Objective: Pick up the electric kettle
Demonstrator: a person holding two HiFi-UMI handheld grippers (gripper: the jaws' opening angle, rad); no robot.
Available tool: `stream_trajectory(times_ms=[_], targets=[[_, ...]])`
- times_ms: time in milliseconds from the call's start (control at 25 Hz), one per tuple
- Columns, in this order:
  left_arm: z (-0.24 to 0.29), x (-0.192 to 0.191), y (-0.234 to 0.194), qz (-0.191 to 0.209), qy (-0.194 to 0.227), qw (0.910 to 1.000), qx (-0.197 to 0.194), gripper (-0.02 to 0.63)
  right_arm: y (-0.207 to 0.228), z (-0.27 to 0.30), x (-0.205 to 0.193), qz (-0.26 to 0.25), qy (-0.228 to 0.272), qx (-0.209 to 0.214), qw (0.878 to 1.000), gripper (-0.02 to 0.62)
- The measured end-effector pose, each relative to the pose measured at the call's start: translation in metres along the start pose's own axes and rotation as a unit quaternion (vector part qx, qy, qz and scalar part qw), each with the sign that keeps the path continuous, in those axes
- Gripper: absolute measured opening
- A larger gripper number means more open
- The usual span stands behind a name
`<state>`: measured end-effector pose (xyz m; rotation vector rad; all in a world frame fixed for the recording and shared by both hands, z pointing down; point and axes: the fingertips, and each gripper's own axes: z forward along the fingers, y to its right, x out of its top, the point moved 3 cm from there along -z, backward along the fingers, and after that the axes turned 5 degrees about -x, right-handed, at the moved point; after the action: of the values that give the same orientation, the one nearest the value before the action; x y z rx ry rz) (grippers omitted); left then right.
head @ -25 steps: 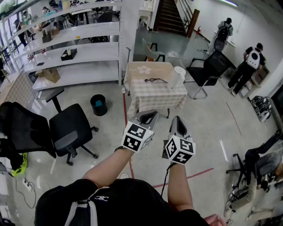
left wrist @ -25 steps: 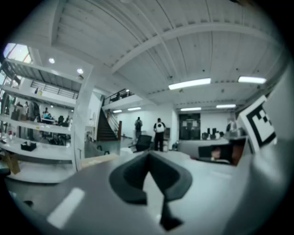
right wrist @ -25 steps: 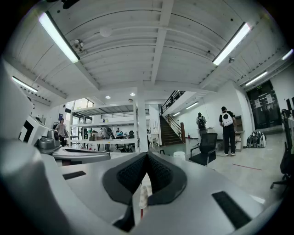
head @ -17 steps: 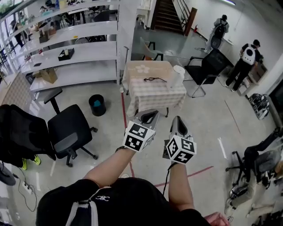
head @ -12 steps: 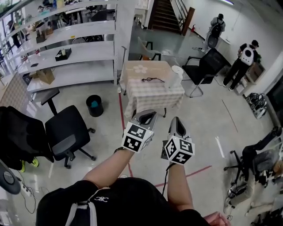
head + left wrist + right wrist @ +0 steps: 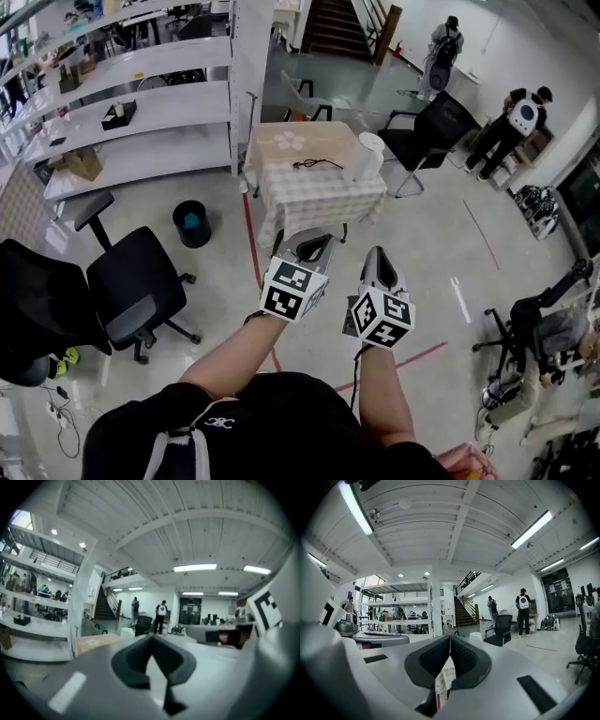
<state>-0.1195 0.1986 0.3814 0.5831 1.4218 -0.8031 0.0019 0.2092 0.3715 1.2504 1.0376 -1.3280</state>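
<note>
The white electric kettle (image 6: 364,157) stands at the right far corner of a small table with a checked cloth (image 6: 319,197); a black cable (image 6: 314,165) lies beside it. Both grippers hover over the floor well short of the table, side by side and pointing at it. My left gripper (image 6: 314,246) is shut and empty, and so is my right gripper (image 6: 378,257). In the left gripper view the kettle (image 6: 127,632) shows small above the shut left gripper (image 6: 151,637). In the right gripper view the kettle (image 6: 476,636) sits just right of the shut right gripper (image 6: 449,639).
A black office chair (image 6: 141,281) and a black bin (image 6: 191,223) stand left of the path. White shelves (image 6: 141,103) line the left. Another black chair (image 6: 436,127) stands beyond the table. People (image 6: 520,117) stand at the far right. A red tape line (image 6: 251,248) runs along the floor.
The whole scene has slid down and left in the head view as I move toward the table. Both grippers keep the same shut pose ahead of me.
</note>
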Motion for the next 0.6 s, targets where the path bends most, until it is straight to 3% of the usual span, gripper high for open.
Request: stream_trajectory(times_ms=[320, 600], targets=[[0.017, -0.017, -0.019, -0.023, -0.016, 0.9995, -0.01, -0.002, -0.003, 0.024, -0.009, -0.01, -0.014, 0.0, 1.0, -0.002], [0.059, -0.018, -0.041, 0.002, -0.021, 0.9997, -0.01, -0.002, 0.016, 0.072, -0.018, 0.007, -0.009, 0.004, 1.0, -0.002]])
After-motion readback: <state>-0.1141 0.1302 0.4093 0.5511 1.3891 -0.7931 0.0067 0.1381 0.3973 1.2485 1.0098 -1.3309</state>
